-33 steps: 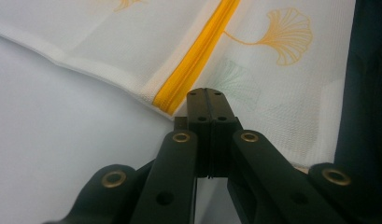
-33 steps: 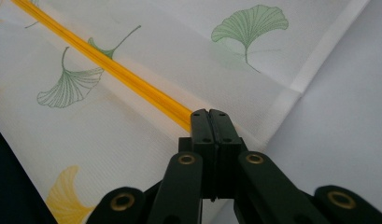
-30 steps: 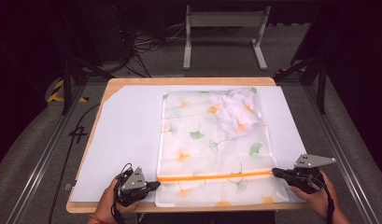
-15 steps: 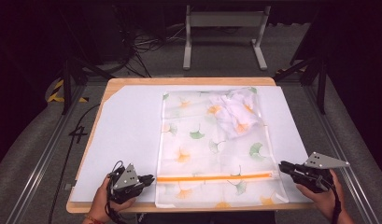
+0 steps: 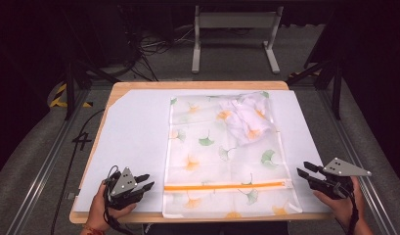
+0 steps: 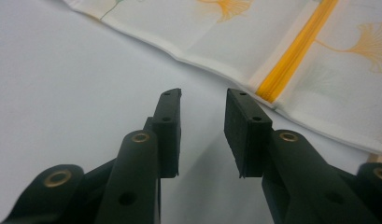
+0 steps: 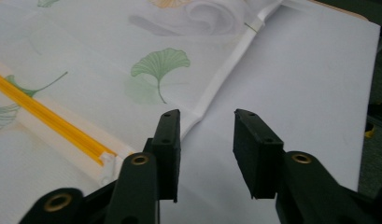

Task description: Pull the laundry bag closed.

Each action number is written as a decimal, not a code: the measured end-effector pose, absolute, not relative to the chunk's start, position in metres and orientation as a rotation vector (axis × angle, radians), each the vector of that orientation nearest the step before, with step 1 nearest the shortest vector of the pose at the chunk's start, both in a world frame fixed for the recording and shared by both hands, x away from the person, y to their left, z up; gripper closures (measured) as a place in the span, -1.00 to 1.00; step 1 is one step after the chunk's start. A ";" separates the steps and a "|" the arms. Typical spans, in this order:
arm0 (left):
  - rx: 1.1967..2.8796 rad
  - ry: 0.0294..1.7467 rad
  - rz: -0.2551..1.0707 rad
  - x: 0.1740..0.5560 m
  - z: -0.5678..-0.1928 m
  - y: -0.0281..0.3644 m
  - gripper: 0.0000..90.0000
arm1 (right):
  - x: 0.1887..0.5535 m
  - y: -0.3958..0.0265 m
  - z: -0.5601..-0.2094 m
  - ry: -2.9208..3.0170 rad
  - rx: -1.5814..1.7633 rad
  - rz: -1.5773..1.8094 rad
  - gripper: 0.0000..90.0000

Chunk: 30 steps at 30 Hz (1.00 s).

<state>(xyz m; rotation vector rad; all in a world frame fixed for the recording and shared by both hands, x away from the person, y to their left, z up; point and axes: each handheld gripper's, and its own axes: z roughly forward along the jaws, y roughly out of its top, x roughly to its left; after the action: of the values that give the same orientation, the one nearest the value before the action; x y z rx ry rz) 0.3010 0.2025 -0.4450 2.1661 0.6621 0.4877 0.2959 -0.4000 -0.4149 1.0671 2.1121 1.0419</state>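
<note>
Mesh laundry bag (image 5: 222,161), white with ginkgo print, is laid flat, long axis near-to-far, orange zipper (image 5: 227,186) toward the bench's near edge. Left tool (image 5: 144,182) and right tool (image 5: 302,169) are seen parted, just opened, nothing held.

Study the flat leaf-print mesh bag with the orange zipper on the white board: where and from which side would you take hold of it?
Probably at the two near side edges, by the ends of the orange zipper. The mesh bag lies flat, so only its hemmed edges give the fingers something to pinch. The left gripper would come in low from the bag's left edge and the right gripper from its right; both sit open just outside those edges.
</note>
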 end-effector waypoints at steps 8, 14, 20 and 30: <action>2.133 0.735 0.555 0.303 -0.445 0.211 0.08 | 0.297 -0.404 -0.416 2.083 1.075 1.031 0.08; 2.109 0.787 0.602 0.304 -0.446 0.220 -0.14 | 0.297 -0.411 -0.420 2.035 1.102 0.990 -0.17; 2.070 0.872 0.623 0.309 -0.447 0.227 -0.51 | 0.299 -0.417 -0.423 2.009 1.134 0.932 -0.38; 1.981 0.963 0.631 0.315 -0.447 0.245 -0.76 | 0.299 -0.423 -0.425 1.943 1.188 0.903 -0.63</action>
<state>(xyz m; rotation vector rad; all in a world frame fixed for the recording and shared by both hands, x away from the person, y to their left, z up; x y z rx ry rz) 0.3146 0.2448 -0.4472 1.9813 0.9628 0.6313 0.2993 -0.4230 -0.4251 1.1879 1.9426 0.9026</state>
